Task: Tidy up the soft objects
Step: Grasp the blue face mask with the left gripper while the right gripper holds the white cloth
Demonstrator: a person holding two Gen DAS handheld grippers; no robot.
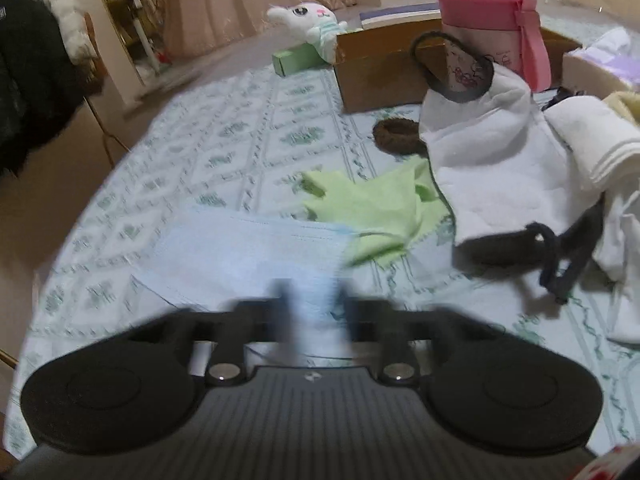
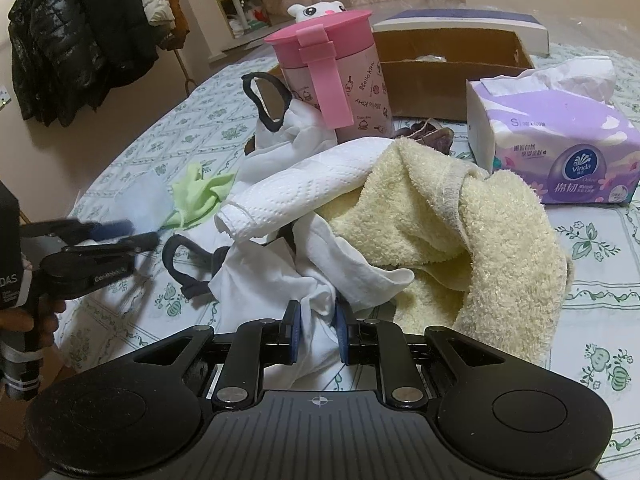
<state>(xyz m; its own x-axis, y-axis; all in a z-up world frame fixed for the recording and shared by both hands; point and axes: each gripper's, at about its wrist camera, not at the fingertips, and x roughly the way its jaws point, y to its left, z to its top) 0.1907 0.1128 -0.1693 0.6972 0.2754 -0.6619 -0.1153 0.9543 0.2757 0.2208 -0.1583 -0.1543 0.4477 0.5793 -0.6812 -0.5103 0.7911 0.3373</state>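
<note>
Right wrist view: right tongs [image 2: 316, 334] pinching a fold of the white cloth [image 2: 320, 276] heaped on the table [image 2: 600, 280]. Left tongs [image 1: 314, 312] look pressed onto the blue mask [image 1: 240, 248]. Both look feather-light and floppy, so I'd grab an edge.

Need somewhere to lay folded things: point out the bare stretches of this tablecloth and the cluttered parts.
Free: the tablecloth between the blue face mask, the green box and the cardboard box; also in front of the tissue pack, right of the yellow towel. Crowded: the white cloth, towel and pink cup heap.
</note>
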